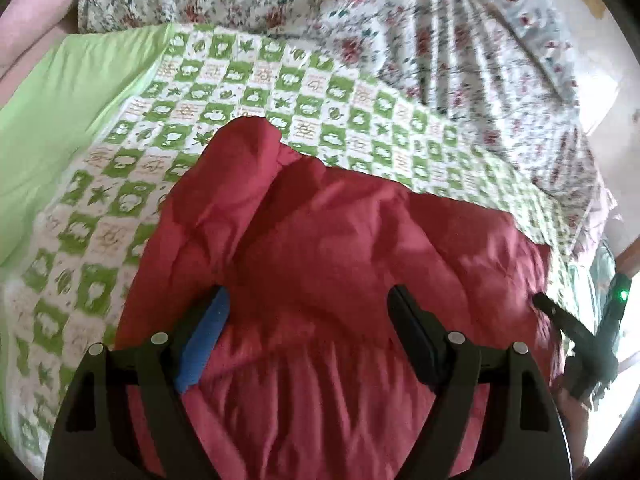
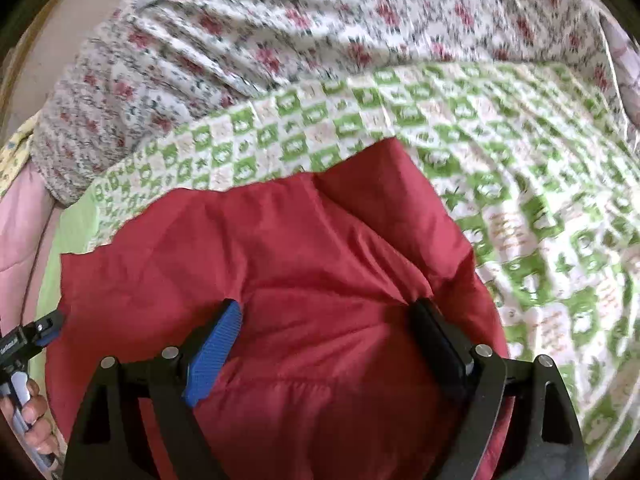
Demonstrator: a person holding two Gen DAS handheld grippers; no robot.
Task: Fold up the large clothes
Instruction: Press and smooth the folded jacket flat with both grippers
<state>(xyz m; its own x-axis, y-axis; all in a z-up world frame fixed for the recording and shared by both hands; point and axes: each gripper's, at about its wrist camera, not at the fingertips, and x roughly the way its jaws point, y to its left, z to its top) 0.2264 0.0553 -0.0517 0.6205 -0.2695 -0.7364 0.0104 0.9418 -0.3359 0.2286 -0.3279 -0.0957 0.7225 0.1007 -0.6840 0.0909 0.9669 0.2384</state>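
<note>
While both grippers gape — left gripper (image 1: 308, 304), right gripper (image 2: 328, 316) — red garment (image 1: 340, 240) below.

Right gripper (image 2: 324, 312) fingers (image 2: 212, 354) spread wide over rumpled red garment (image 2: 320, 264) on green-checked sheet (image 2: 520, 168).

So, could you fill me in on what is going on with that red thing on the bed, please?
A person is working a red padded garment with a handheld claw in each hand. The garment lies bunched on a green-and-white checked sheet, with a floral cover behind it. The left claw and the right claw both hang open over the red fabric, side by side, gripping nothing. No neat fold shows yet; the garment looks lumpy and creased.
</note>
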